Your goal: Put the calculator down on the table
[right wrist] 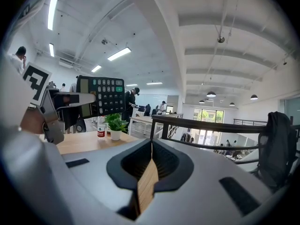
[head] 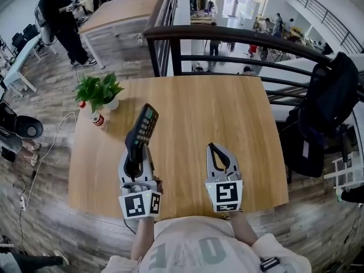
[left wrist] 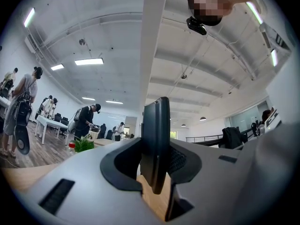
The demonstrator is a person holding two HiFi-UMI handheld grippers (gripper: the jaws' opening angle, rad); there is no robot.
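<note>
Near the left edge of the desk point(head: 199, 104) stand a small potted plant point(head: 100, 91) and a bottle point(head: 98, 118), so this side is partly taken. To the right of them, over the near half of the desk, the left gripper point(head: 135, 152) is clamped on the lower end of the calculator point(head: 145, 124). The calculator is in the air, tilted up and away from the person, not touching the wood. I think it is held by the end so that it can be lowered flat on the free middle. Further right, the right gripper point(head: 213, 148) has its jaws together with nothing between them, probably kept aside to leave room
</note>
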